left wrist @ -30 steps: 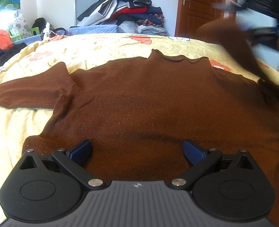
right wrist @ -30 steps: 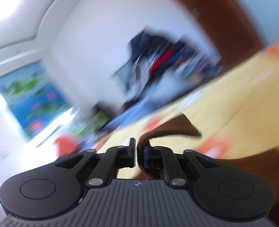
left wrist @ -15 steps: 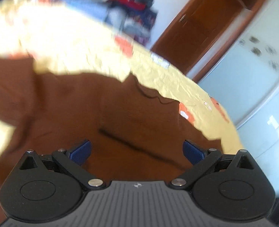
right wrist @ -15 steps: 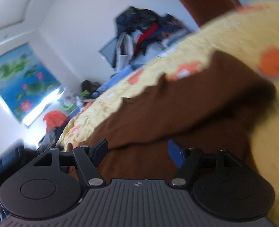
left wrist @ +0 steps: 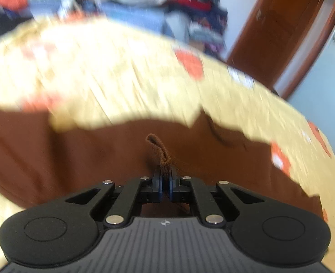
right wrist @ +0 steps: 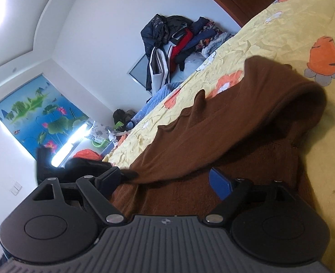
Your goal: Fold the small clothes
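Observation:
A brown knit sweater (left wrist: 99,159) lies spread on the yellow bedsheet (left wrist: 122,79). My left gripper (left wrist: 165,182) is shut on a pinched fold of the sweater's fabric, which sticks up between the blue pads. In the right wrist view the sweater (right wrist: 213,136) has its sleeve folded over the body. My right gripper (right wrist: 165,179) hovers low over it, its jaws opening wide, and no cloth is pressed between the pads.
A heap of clothes (right wrist: 174,38) is piled against the far wall past the bed. A brown wooden door (left wrist: 281,29) stands at the right. A lotus-print blind (right wrist: 38,111) covers the window. More clothes (right wrist: 85,154) lie at the bed's far side.
My left gripper went from wide open to shut on a fold of the sweater and swung sideways. My right gripper let go of the sleeve, dropped lower and opened.

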